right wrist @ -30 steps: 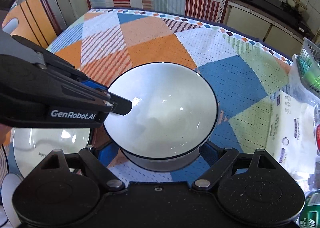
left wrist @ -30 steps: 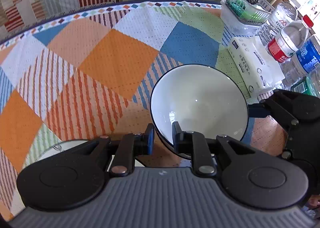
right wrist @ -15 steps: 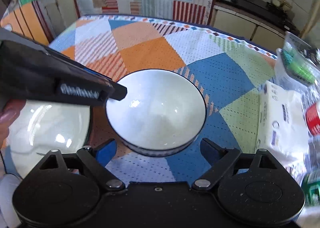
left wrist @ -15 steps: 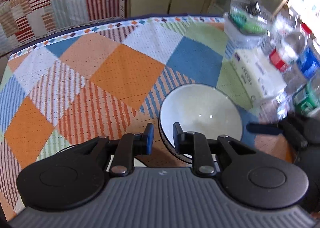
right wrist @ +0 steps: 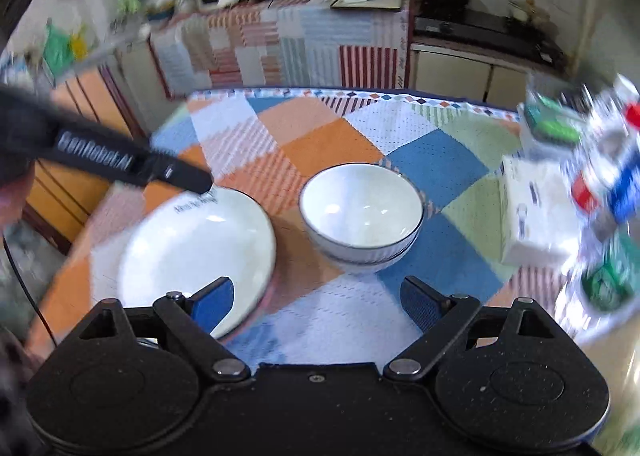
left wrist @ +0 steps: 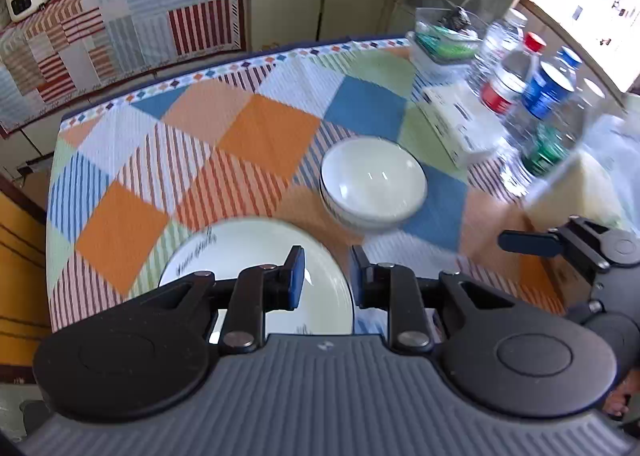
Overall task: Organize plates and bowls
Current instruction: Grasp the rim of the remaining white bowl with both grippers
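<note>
beside the plate: the stacked bowls [right wrist: 360, 216] sat on the desk [right wrist: 340, 136], one nested inside the other, just to the right of the plate [right wrist: 196, 244] and apart from it.
change: half a second before, the left tool [left wrist: 326, 276] had been at the near rim of the top bowl; now both tools were pulled back and raised, and the stack stood free, touched by nothing.
meaning: the bowl stacking looked done. i judged the plate to be what was left to sort, if anything.
left tool: narrow gap between its blue pads, nothing in it; it hung over the plate's right rim.
right tool [right wrist: 316, 304]: spread wide, empty, held back on the near side of the stacked bowls and above the cloth.
plate: on the desk left of the stacked bowls, close to the desk's near edge, lettering on its far rim.
edges: right of the stacked bowls lay a tissue pack [right wrist: 532, 212], near but not touching, then a crowd of water bottles [left wrist: 520, 76] and a small basket [left wrist: 444, 40] along that side.
open room: the far and far-left cloth beyond the stacked bowls was bare to the desk's edge, so any slide was safer that way than toward the bottles.
</note>
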The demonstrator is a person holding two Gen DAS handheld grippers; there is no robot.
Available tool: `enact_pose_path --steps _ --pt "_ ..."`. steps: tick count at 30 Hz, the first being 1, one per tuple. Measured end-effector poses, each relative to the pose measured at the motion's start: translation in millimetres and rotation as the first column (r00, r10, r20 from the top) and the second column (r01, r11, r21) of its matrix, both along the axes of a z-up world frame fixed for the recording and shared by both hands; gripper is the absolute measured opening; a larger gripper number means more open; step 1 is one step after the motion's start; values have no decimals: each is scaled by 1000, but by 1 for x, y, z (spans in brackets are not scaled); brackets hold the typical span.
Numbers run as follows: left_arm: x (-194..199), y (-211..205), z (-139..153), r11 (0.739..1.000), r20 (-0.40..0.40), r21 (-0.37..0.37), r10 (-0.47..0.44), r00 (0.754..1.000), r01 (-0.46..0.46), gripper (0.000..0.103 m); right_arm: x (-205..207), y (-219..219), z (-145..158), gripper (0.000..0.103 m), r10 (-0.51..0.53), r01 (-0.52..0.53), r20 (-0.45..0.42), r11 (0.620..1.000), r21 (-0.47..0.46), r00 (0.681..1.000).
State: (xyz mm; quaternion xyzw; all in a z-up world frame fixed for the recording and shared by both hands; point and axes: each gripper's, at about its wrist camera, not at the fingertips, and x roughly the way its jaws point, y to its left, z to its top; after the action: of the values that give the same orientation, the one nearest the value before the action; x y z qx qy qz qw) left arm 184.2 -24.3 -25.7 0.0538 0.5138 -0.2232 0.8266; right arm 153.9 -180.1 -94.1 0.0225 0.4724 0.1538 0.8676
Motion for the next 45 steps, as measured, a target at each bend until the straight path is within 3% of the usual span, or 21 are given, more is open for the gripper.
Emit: enact_pose_path --steps 3,9,18,24,28,39,45 --pt "-24 12 9 1000 -5 20 -12 1000 12 24 -19 3 5 93 -28 30 -31 998 58 999" --pt "-66 31 21 998 -26 61 -30 999 32 31 -53 20 22 93 21 -19 -69 999 30 997" --pt "-110 47 26 993 -52 94 -70 996 75 44 -89 38 29 93 89 -75 -156 993 92 984" --pt "-124 57 10 990 -90 111 -83 992 93 53 -106 63 11 93 158 -143 -199 986 90 967" --pt "-131 65 -5 991 -121 113 -62 991 76 65 -113 77 -4 93 200 -181 -224 978 103 954" --pt "-130 68 -56 982 -173 169 -54 983 84 73 -117 95 -53 93 249 -241 -273 968 61 929" --pt "-122 68 -82 978 -182 190 -46 982 81 75 -120 107 -80 93 291 -297 -258 955 17 921"
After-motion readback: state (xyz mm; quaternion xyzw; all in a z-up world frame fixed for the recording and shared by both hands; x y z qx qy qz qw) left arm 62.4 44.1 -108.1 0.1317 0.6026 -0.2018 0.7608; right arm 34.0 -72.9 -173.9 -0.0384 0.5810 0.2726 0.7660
